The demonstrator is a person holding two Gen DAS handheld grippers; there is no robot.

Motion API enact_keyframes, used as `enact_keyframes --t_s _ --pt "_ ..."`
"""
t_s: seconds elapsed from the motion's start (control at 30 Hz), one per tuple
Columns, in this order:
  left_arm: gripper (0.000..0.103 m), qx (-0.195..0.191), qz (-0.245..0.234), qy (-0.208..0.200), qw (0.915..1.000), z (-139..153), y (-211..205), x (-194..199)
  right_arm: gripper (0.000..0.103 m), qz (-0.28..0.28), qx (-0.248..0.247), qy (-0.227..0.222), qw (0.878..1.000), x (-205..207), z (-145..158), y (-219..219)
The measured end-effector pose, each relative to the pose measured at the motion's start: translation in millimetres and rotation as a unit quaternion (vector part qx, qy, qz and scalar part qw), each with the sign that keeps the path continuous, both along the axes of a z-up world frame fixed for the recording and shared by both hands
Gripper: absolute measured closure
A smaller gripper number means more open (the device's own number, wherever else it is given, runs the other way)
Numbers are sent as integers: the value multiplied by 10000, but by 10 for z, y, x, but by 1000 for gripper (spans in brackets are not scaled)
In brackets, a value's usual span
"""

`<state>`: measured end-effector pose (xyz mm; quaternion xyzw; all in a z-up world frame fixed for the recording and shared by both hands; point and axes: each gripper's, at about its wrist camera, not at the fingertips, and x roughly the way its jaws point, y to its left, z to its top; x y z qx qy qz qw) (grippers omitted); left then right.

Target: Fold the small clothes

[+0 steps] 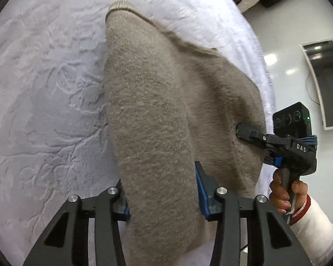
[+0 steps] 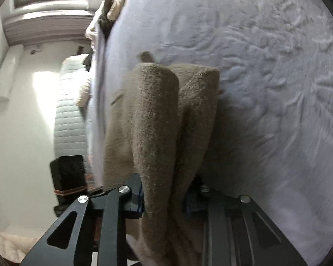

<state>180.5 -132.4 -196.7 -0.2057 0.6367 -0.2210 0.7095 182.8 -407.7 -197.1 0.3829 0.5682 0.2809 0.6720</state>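
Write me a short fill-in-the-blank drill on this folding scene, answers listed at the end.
1. Both grippers are shut on a ____ knit garment.
2. The garment lies on a ____ textured bedspread.
3. The right gripper handle reads ____.
4. The left gripper holds a thick ____ of fabric.

Answers: beige; white; DAS; fold

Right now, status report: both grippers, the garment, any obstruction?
Left gripper shut on beige sweater. Right gripper shut on same sweater, edge bunched between fingers. Sweater drapes over white bedspread. Nothing in the way.

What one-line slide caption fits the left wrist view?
Both grippers, left gripper and right gripper, pinch a beige knitted garment over a white textured bedspread.
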Motion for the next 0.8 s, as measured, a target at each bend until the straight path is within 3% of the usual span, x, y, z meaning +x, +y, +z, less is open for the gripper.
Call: enact_keyframes --t_s 0.27,0.43,0.67,0.8 --pt "57 -220 -148 -487 9985 533 337 -324 75 -167 381 -189 9990 -283 453 258" --pt "57 -213 -188 -613 9977 780 818 -654 75 -147 529 -316 9980 -584 713 555" --pt "57 112 -103 -478 9987 783 1258 -1152 75 -2 609 -193 9980 -996 654 1108" --pt "57 455 48 -345 9984 516 1422 -1308 75 105 520 -12 9986 -1115 418 1382"
